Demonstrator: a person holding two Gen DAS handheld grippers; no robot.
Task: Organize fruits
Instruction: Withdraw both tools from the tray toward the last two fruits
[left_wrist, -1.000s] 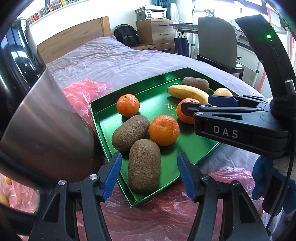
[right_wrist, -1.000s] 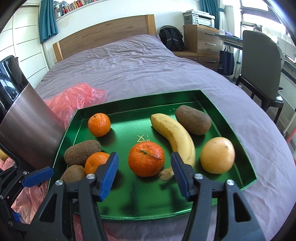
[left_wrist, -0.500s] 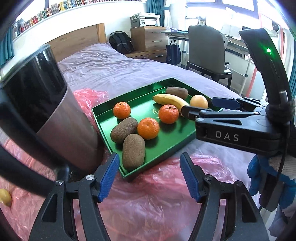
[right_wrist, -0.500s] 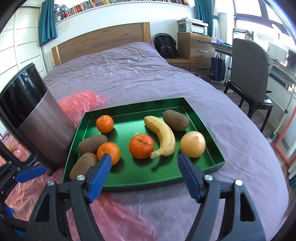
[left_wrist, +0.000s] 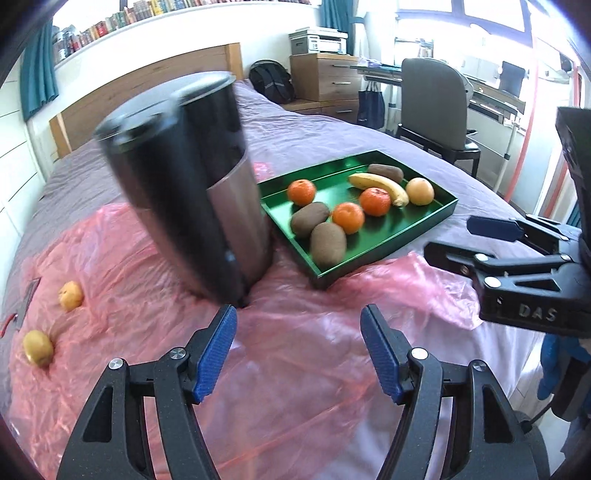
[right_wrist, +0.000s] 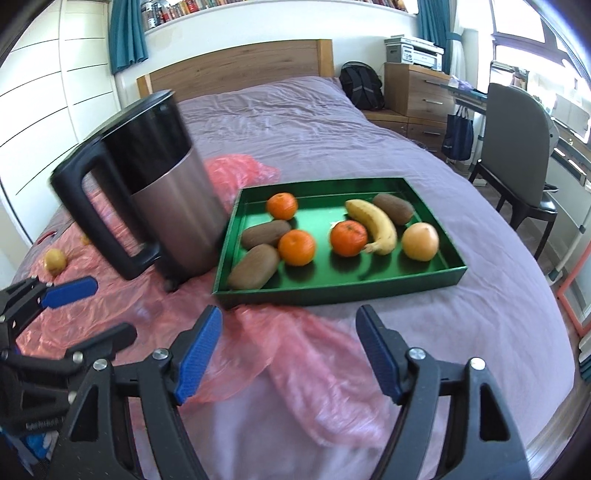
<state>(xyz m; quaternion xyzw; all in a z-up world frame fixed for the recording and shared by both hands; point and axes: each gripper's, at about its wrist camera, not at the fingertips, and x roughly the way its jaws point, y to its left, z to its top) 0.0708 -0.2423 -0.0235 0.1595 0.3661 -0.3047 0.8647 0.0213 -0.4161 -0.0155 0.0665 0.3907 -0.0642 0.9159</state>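
Both empty, jaws apart: left hand-held gripper (left_wrist: 298, 350) nearer stray yellow fruits (left_wrist: 37, 347) at nine o'clock; right hand-held gripper (right_wrist: 288, 354) widest, facing tray (right_wrist: 332, 288) at twelve.

My tongs' pads (right_wrist: 197, 356) are blue; the tray (right_wrist: 332, 293) is green, the mandarins (right_wrist: 349, 238) orange, the banana (right_wrist: 373, 225) yellow, the plastic sheet (left_wrist: 295, 362) pink.

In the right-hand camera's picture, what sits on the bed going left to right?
Yellow fruit → kettle → green tray, holding front kiwi, middle orange, banana, pale round fruit.
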